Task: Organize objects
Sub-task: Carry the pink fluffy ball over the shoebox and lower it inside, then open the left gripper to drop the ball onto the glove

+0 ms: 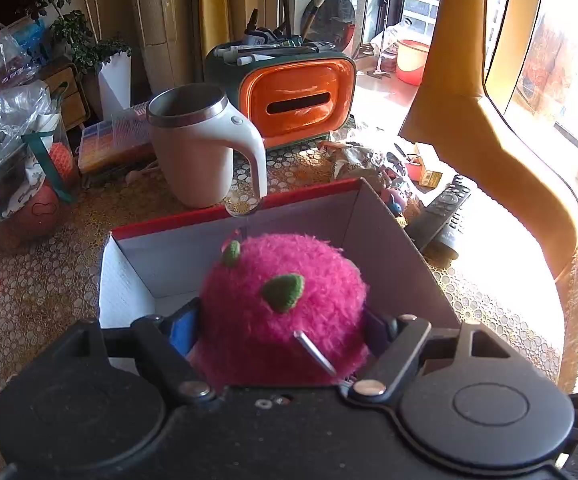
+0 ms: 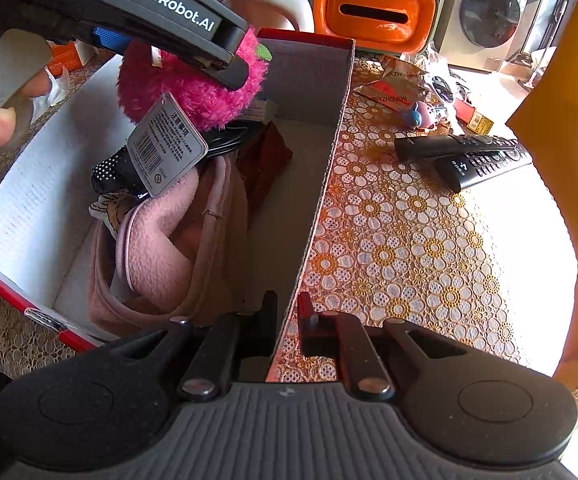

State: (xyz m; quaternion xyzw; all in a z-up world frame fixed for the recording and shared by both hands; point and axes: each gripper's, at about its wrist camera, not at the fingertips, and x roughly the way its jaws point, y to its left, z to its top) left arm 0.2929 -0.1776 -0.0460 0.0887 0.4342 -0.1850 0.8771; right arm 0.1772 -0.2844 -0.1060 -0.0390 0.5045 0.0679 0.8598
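My left gripper point(image 1: 283, 320) is shut on a fuzzy pink plush toy point(image 1: 285, 312) with green ears and holds it above the open red-edged cardboard box point(image 1: 329, 216). In the right wrist view the left gripper point(image 2: 193, 46) and the toy point(image 2: 193, 84) hang over the box, a grey barcode tag point(image 2: 167, 144) dangling below. The box point(image 2: 321, 184) holds a pink fleece cloth point(image 2: 177, 248) and dark items. My right gripper point(image 2: 287, 320) is shut on the box's right wall, one finger inside and one outside.
A white mug point(image 1: 205, 148) and an orange-fronted organizer point(image 1: 289, 96) with pens stand behind the box. Two black remotes point(image 2: 473, 156) and snack wrappers point(image 2: 393, 88) lie on the floral tablecloth to the right. Plastic bags point(image 1: 5, 120) sit on the left. A yellow chair point(image 1: 489, 120) stands right.
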